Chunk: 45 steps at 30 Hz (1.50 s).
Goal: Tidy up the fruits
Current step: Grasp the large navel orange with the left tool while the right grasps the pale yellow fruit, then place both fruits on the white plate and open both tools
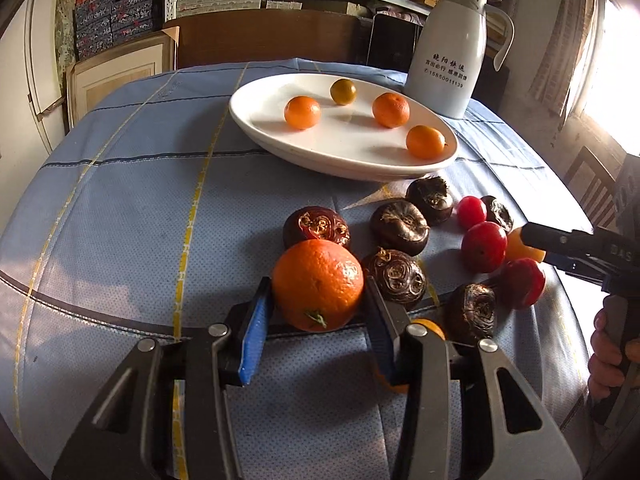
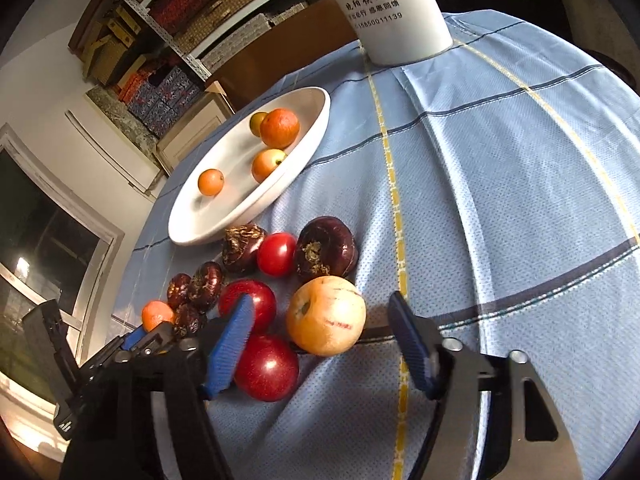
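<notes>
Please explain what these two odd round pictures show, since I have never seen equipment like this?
No robot here: a person holds a hand-held gripper in each hand, each with a wide-angle camera looking along its fingers. The left gripper view shows its blue fingers closed on an orange. The right gripper view shows its fingers apart around a pale yellow fruit, not touching it. On the blue checked tablecloth lie dark chestnut-like fruits, red fruits, a white plate holding four small oranges, and a white jug.
</notes>
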{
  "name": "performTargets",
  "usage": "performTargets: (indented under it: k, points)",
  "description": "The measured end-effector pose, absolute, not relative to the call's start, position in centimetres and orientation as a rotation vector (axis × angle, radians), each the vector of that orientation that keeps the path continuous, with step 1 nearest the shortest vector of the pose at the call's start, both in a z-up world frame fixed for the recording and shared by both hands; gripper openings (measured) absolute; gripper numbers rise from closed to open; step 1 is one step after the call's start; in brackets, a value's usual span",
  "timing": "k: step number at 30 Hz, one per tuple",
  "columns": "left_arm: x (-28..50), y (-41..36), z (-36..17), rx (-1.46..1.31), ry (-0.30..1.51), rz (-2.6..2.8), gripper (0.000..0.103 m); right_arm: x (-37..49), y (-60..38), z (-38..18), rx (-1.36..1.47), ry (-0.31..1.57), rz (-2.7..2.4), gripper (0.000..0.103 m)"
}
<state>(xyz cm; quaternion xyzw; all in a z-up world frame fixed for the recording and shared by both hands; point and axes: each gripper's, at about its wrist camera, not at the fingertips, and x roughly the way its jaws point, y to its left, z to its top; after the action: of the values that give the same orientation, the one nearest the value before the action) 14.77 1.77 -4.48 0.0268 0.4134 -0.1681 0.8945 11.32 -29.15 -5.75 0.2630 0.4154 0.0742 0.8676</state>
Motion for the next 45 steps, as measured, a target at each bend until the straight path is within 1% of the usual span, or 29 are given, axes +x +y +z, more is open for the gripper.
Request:
performTargets:
  k: [1,2,3,6,9,13,17,22,24,32,33,34,35,36,37,38,41,45]
  points:
    - [14.8,1.8,-4.5,0.055,0.857,-0.349,0.044,11.4,-29.1,-5.7,0.546,0.87,0.154,0.051]
    - [14.8,1.8,-4.5,0.054,0.857,-0.349,0.044,11.6,-29.0,-5.9,0.543,0.876,0.156,0.043]
    - [14.7,1.7,-4.5,0.055,0.857,-0.349,0.044,11.7,-29.0,-6.0,0.545,0.882,0.158,0.039]
    - [14.7,1.7,-4.5,0.054,0.855,-0.348,0.044,11.5,-29.0,-6.0,0.543,0.875,0.164,0.038]
    - [14.4,2.0,-4.2,0.045,0.841,-0.34,0.044,10.8,-29.5,-5.7,0.562,0.845,0.167,0.038]
    - [14.3,2.8,-2.6,-0.008,0.795,-0.335,0.044,9.6,-30.5,-4.5,0.586,0.769,0.151,0.038]
    - [16.5,2.0,-0.8,-0.006,0.784,-0.331,0.044,10.8,-30.7,-3.0,0.612,0.757,0.183,0.038]
    - [20.7,-0.4,0.8,-0.006,0.776,-0.356,0.044,15.0,-29.7,0.4,0.579,0.728,0.197,0.038]
    - [22.2,-1.4,0.8,-0.003,0.774,-0.36,0.044,17.0,-28.9,0.8,0.576,0.727,0.207,0.038]
    - [27.3,-3.3,-1.8,0.035,0.838,-0.355,0.044,24.8,-24.9,-0.5,0.525,0.8,0.237,0.038]
    - [27.4,-3.1,-2.0,0.04,0.841,-0.349,0.045,25.5,-24.4,-0.8,0.517,0.81,0.237,0.038]
    - [27.6,-3.0,-2.2,0.046,0.838,-0.339,0.046,25.9,-24.1,-1.0,0.512,0.819,0.239,0.041]
    - [27.6,-2.9,-2.3,0.047,0.837,-0.336,0.052,26.3,-23.9,-1.3,0.509,0.835,0.247,0.043]
    - [27.6,-2.7,-2.2,0.037,0.834,-0.342,0.058,26.3,-23.9,-1.4,0.521,0.83,0.255,0.048]
    - [27.5,-2.6,-2.1,0.029,0.831,-0.347,0.061,26.2,-24.1,-1.3,0.531,0.822,0.256,0.052]
    - [27.4,-2.4,-1.9,0.021,0.826,-0.35,0.064,25.9,-24.5,-1.0,0.543,0.807,0.25,0.052]
    - [26.6,-1.9,-1.0,0.019,0.797,-0.343,0.065,24.6,-25.7,0.1,0.556,0.767,0.248,0.052]
    - [24.7,-0.5,0.2,0.012,0.751,-0.321,0.072,22.5,-26.8,0.8,0.571,0.742,0.238,0.054]
